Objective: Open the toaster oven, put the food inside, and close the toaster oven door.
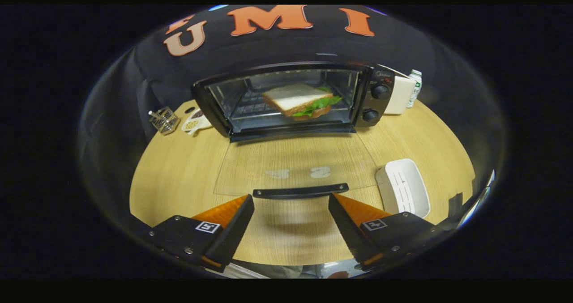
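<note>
The claw (291,209) sits nearest the camera, its two fingers spread wide and holding nothing, with bare table (179,173) showing between them. Just ahead of the fingertips lies the door handle (300,190), a dark bar running crosswise to the fingers, so its long axis spans the gap from one fingertip to the other. It edges the glass door (295,160), which is folded down flat over the table towards the claw. Beyond the door stands the toaster oven (291,99), open, with the sandwich (301,99) already resting on the rack inside.

Judging from this, the food is in and only the closing remains. The handle is straight ahead and centred, so the claw would need to reach slightly forward, catch the bar and swing it up and away.

A white tray (405,186) lies beside the right finger, clear of the door's path. A small wire basket (164,120) and what looks like a cup (195,121) stand left of the oven; a bottle (414,88) stands behind its right side.
</note>
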`<state>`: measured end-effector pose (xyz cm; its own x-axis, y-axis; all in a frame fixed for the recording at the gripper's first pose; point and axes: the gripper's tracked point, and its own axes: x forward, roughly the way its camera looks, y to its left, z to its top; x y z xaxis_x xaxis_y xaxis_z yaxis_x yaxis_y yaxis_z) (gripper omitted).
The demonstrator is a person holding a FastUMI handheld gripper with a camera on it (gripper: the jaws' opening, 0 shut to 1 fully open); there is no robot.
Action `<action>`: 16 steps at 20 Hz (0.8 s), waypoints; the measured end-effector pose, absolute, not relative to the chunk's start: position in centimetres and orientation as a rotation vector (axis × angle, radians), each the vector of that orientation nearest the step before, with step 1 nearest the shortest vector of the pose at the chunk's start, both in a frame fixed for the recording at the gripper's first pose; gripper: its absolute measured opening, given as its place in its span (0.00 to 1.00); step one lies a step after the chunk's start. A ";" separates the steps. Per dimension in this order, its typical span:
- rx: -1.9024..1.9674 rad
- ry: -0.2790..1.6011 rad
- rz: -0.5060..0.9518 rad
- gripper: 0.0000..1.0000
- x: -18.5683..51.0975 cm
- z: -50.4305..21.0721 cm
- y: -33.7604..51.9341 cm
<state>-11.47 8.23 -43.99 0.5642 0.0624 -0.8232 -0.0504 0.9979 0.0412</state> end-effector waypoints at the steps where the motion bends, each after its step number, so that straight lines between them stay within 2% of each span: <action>1: -0.008 0.984 0.066 0.99 -11.9 -45.0 8.1; 9: -0.072 1.002 0.030 0.99 -12.0 -49.3 6.5; 16: -0.092 0.974 0.042 0.99 -10.9 -49.8 6.2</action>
<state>-10.95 6.24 -49.82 0.5612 -0.0053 -0.8277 -0.0770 0.9953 -0.0586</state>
